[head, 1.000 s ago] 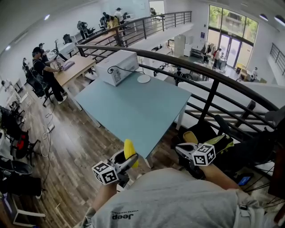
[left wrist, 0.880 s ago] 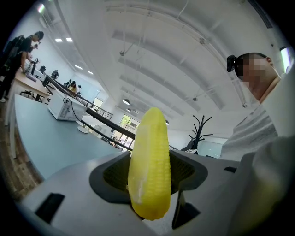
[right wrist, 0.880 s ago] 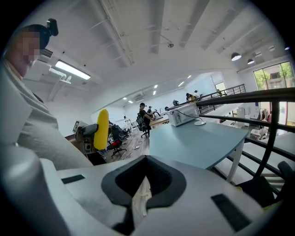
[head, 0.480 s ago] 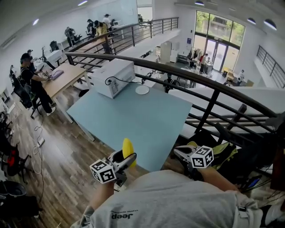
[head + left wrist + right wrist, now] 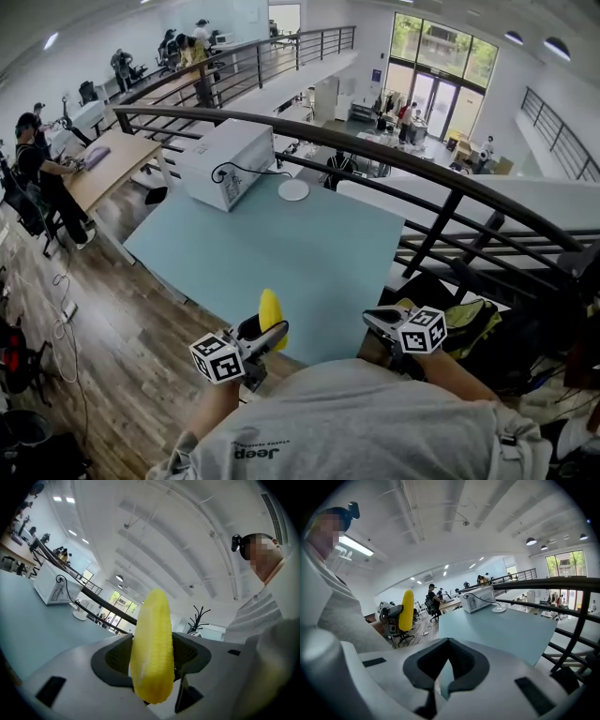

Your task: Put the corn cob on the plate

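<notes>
Got the corn cob (image 5: pixel 151 665) pinched upright in my left fingers (image 5: pixel 112 663), by the desk's (image 5: pixel 281 253) near edge. The plate (image 5: pixel 293 190) is way across it, so I reckon carry-and-drop remains. My right fingers (image 5: pixel 423 667) are pressed together, holding nothing.

1. A pale blue table (image 5: pixel 309 253) fills the middle of the head view, with a curved black railing (image 5: pixel 441 178) running past its far and right sides.
2. Brown wooden floor (image 5: pixel 122 319) covers the left side, and a long wooden desk (image 5: pixel 108 164) stands at the left edge.
3. Tall windows (image 5: pixel 441 70) showing green outside sit at the upper right, over a lower level beyond the railing.
4. A second railing (image 5: pixel 281 47) lines a balcony at top centre.
5. The ceiling (image 5: pixel 454 508) is white, with a strip light (image 5: pixel 358 545) at the upper left of the right gripper view.
</notes>
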`<state>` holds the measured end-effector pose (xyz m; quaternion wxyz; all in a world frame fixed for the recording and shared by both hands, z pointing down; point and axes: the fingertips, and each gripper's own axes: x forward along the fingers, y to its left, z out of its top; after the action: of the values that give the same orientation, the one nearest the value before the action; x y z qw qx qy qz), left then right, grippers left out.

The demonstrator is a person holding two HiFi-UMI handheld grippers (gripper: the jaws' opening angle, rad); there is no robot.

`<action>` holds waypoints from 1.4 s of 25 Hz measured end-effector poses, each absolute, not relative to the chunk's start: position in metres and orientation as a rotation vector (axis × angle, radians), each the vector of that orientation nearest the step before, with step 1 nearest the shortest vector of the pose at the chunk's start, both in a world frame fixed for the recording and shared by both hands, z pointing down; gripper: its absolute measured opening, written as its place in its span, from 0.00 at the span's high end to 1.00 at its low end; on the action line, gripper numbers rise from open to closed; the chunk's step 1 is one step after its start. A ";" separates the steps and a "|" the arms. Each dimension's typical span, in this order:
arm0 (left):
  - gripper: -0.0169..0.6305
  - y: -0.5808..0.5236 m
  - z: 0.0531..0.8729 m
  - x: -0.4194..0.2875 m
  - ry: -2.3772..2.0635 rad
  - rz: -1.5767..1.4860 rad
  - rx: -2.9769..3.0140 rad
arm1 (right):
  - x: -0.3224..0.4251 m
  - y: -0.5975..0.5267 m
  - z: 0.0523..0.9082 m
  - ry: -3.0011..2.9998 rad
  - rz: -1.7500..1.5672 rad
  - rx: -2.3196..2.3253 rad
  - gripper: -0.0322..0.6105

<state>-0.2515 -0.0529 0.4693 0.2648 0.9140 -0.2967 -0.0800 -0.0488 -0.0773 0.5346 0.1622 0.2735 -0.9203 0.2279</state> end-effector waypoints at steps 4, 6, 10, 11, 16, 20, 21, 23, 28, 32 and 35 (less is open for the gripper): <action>0.57 -0.073 0.476 -0.249 -0.768 -0.196 2.469 | -0.053 -0.090 0.541 -2.610 0.660 0.778 0.92; 0.57 -0.081 0.478 -0.243 -0.763 -0.188 2.463 | -0.048 -0.095 0.545 -2.606 0.677 0.774 0.92; 0.57 -0.092 0.486 -0.221 -0.775 -0.164 2.442 | -0.027 -0.108 0.556 -2.608 0.720 0.762 0.92; 0.57 -0.094 0.488 -0.214 -0.786 -0.153 2.434 | -0.020 -0.112 0.560 -2.612 0.730 0.748 0.92; 0.57 -0.112 0.490 -0.165 -0.895 -0.144 2.380 | 0.019 -0.141 0.575 -2.638 0.761 0.624 0.92; 0.57 -0.121 0.479 -0.118 -0.984 -0.171 2.359 | 0.052 -0.181 0.576 -2.671 0.742 0.497 0.92; 0.57 -0.121 0.478 -0.110 -1.006 -0.165 2.350 | 0.056 -0.190 0.579 -2.676 0.752 0.473 0.92; 0.57 -0.118 0.480 -0.097 -1.043 -0.147 2.328 | 0.060 -0.205 0.585 -2.685 0.778 0.436 0.92; 0.57 -0.105 0.486 -0.115 -1.199 -0.137 2.252 | 0.025 -0.208 0.595 -2.705 0.779 0.247 0.92; 0.57 -0.093 0.485 -0.149 -1.267 -0.220 2.197 | -0.010 -0.203 0.589 -2.691 0.736 0.169 0.92; 0.57 -0.085 0.481 -0.184 -1.302 -0.266 2.203 | -0.041 -0.201 0.574 -2.690 0.675 0.148 0.92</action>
<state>-0.1841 -0.0854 0.4807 0.2806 0.8218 -0.4859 -0.0991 -0.0409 -0.2010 0.5744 0.1810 0.0524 -0.9526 0.2388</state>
